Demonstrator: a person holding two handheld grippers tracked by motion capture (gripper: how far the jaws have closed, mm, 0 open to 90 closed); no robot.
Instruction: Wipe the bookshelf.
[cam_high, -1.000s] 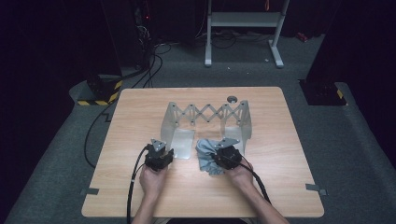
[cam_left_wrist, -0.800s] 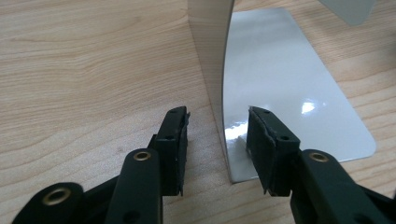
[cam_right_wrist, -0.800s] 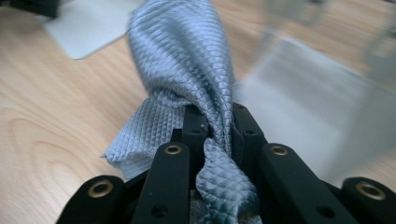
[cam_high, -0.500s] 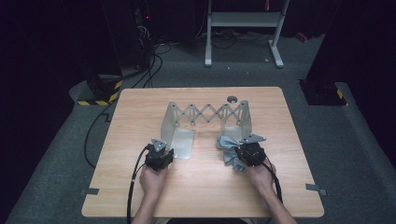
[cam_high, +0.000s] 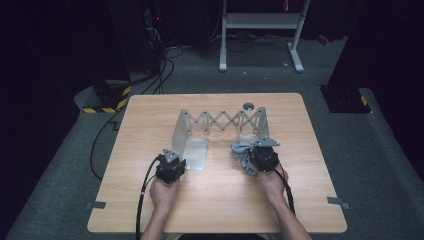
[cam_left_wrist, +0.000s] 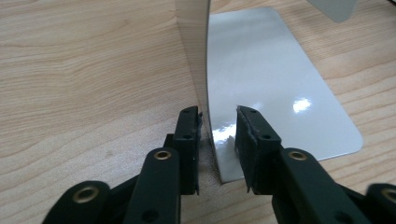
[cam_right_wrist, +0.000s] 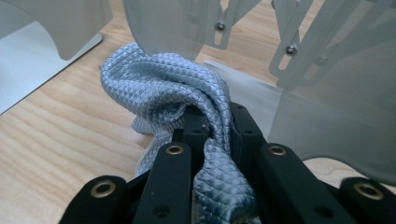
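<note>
The room around the surface (cam_high: 220, 200) is nearly black, with light falling from above onto the wood alone. A white glare spot sits on the metal plate (cam_left_wrist: 299, 105) just beyond the jaws. Close to the lens the jaws blur softly; shadows are faint.

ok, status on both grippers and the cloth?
Left gripper jaws just closing around the rack's upright plate, not yet pinching. Right gripper shut on grey cloth, beside the rack's other end plate. Nothing in the way.
</note>
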